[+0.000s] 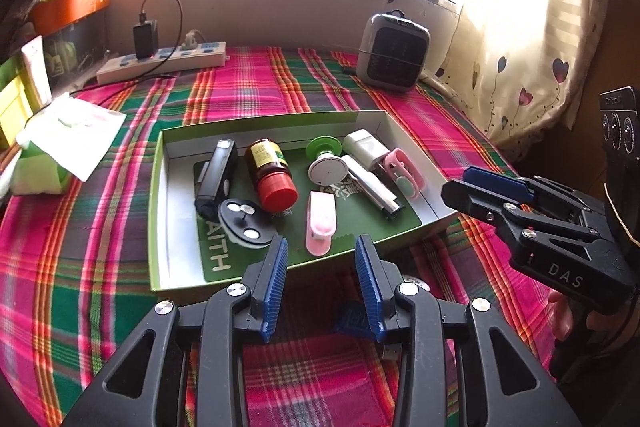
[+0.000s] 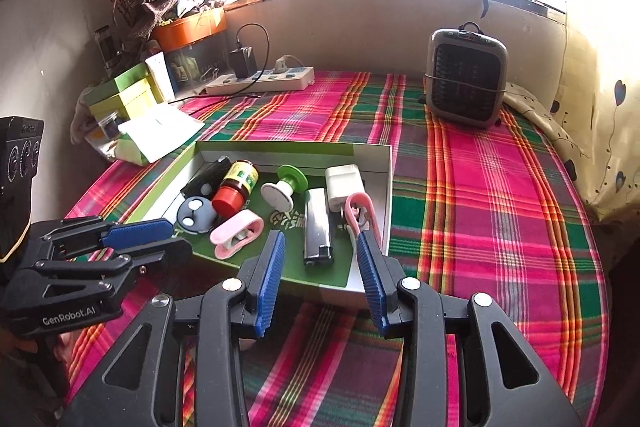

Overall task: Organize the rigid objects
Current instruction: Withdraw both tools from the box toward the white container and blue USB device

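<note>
Left gripper [image 1: 321,247] with blue pads spread apart, holding nothing, poised over the near edge of the tray [image 1: 160,195]. Right gripper [image 2: 320,243] likewise spread wide and bare, hovering above the tray's near right corner; seen side-on in the left view, off the tray's right side.

Green-rimmed shallow tray flat on the plaid cloth [image 1: 100,227], filled with small rigid items. From left: black flashlight [image 1: 216,179] lying lengthwise; dark round piece with white discs [image 1: 244,223] just beside its near end; brown bottle with red cap [image 1: 270,175] on its side, cap toward the camera. Pink clip [image 1: 320,223] near the front middle. Green-and-white spool [image 1: 326,163] behind it, touching the silver lighter [image 1: 374,187]. White plug adapter [image 1: 364,145] at the far right corner, pink band [image 1: 404,167] along the right wall.

Beyond the tray: power strip [image 1: 160,61] with black charger plugged in, small grey heater [image 1: 394,53] by the curtain [image 1: 540,47], tissue pack [image 1: 44,163] far left.
</note>
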`<action>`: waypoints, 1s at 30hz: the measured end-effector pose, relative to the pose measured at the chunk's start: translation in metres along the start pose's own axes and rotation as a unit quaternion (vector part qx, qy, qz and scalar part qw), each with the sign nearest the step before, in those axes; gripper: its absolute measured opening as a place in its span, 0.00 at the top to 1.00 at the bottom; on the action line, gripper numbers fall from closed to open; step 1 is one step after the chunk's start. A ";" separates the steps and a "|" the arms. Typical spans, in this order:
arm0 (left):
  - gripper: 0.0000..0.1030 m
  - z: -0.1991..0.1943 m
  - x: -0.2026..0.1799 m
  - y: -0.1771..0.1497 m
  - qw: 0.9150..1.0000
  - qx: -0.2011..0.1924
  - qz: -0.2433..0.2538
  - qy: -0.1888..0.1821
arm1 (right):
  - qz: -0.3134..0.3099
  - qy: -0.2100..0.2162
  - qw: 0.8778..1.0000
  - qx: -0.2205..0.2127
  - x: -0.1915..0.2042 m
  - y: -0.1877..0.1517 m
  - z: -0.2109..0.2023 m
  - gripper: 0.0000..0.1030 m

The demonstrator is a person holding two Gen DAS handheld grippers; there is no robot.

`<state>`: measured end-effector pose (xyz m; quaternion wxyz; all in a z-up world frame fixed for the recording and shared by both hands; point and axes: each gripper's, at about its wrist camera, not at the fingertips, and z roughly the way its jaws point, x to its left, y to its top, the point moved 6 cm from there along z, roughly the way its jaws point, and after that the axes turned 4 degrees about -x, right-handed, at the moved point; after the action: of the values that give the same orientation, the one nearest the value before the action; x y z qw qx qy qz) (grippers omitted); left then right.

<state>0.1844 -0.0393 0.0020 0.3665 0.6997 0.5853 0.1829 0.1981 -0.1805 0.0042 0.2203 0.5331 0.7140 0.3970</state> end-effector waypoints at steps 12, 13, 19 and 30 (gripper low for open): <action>0.66 -0.021 0.007 -0.013 1.000 -0.011 0.001 0.007 | 0.006 0.005 1.000 0.003 0.012 -0.019 -0.015 0.62; 0.66 -0.023 0.008 -0.014 1.000 -0.011 -0.002 0.006 | 0.005 0.007 1.000 0.005 0.013 -0.022 -0.016 0.62; 0.66 -0.030 0.020 -0.021 1.000 -0.014 -0.023 0.004 | 0.003 0.021 1.000 0.021 0.024 -0.036 -0.016 0.62; 0.66 -0.033 0.040 -0.031 0.999 -0.011 -0.048 0.000 | -0.007 0.042 0.998 0.055 0.050 -0.047 0.005 0.62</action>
<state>0.1498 0.0099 -0.0053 0.3821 0.6666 0.6166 0.1716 0.1576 -0.1375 -0.0311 0.1637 0.5223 0.7469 0.3775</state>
